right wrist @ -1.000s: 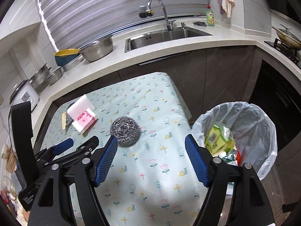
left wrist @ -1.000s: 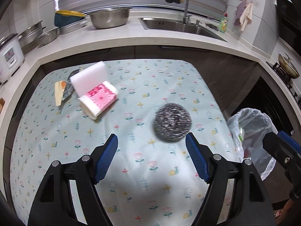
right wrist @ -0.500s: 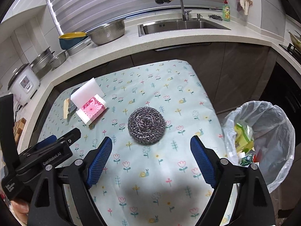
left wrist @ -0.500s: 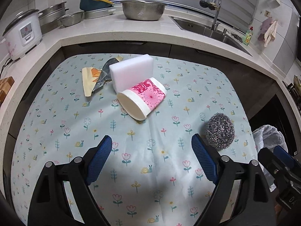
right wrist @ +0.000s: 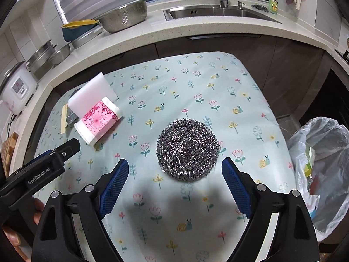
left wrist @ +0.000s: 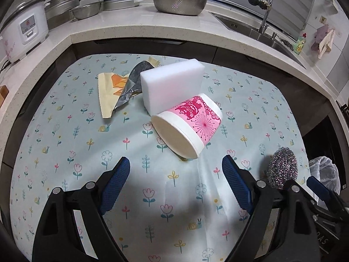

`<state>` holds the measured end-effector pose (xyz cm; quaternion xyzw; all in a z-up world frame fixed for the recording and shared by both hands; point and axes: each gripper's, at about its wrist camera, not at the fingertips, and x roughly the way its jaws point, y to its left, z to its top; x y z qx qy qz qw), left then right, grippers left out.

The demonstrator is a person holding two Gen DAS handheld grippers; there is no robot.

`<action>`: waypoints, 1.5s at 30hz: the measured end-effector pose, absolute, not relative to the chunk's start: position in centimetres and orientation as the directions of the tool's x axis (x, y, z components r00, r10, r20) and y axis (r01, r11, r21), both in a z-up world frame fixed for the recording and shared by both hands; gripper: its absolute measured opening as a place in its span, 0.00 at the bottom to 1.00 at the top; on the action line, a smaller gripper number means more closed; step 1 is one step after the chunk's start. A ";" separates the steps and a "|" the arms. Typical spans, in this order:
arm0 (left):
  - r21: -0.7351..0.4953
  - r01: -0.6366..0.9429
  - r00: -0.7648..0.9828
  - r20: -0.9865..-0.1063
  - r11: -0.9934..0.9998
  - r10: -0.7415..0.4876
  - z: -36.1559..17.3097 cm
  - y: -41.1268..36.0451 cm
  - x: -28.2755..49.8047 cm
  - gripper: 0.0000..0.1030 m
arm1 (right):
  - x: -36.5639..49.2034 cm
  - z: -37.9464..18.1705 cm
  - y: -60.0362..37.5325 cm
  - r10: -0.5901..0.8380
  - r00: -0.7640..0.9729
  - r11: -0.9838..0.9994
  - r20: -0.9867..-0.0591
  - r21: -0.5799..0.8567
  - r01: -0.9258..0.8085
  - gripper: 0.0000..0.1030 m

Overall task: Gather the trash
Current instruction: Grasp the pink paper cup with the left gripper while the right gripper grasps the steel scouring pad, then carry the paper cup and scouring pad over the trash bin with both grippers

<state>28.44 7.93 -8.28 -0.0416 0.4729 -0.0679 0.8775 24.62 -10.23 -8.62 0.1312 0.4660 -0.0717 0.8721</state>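
On the flowered tablecloth (right wrist: pixel 218 83) in front of me, both tools hung spread wide and empty. My right gripper (right wrist: pixel 175 185) had its blue pads parted with nothing between them; the steel wool scourer (right wrist: pixel 187 149) lay on the cloth just ahead of the fingertips, untouched. My left gripper (left wrist: pixel 176 185) was likewise released, holding nothing, its pads apart over bare cloth. Just beyond it lay the pink paper cup (left wrist: pixel 188 124), tipped on its side with the open mouth facing the camera; I could see nothing inside it. A white sponge block (left wrist: pixel 172 86) stood on edge touching the cup's far side, and a crumpled foil-and-yellow wrapper (left wrist: pixel 121 90) lay just beside the sponge on its left. Off the right edge of the table stood the trash bin lined with a clear plastic bag (right wrist: pixel 327 152); some green and yellow packaging showed inside, though I could not tell what it was. On the counter behind were a steel colander (left wrist: pixel 180 1) and a rice cooker (left wrist: pixel 24 29), contents hidden from me.
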 end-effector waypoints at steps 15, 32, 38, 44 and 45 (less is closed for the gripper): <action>-0.155 0.110 0.487 -0.853 0.982 -0.189 -11.3 6.1 32.1 0.58 | 28.2 -12.3 -11.1 -0.046 0.494 0.948 -0.868 0.118 0.296 0.82; -0.163 0.152 0.486 -0.846 0.975 -0.217 -9.8 4.3 30.1 0.08 | 25.6 -10.3 -11.7 -0.003 0.565 0.937 -0.825 0.195 0.290 0.68; -0.160 0.189 0.511 -0.827 0.969 -0.236 -7.6 2.6 28.3 0.03 | 23.4 -7.8 -12.8 -0.011 0.608 0.931 -0.794 0.213 0.296 0.68; -0.147 0.246 0.535 -0.804 0.958 -0.260 -5.4 -0.3 25.8 0.03 | 20.7 -5.6 -14.8 -0.029 0.643 0.921 -0.766 0.229 0.314 0.68; -0.147 0.257 0.537 -0.800 0.955 -0.267 -5.0 -0.9 25.3 0.03 | 20.1 -5.2 -15.2 -0.034 0.648 0.919 -0.761 0.232 0.319 0.68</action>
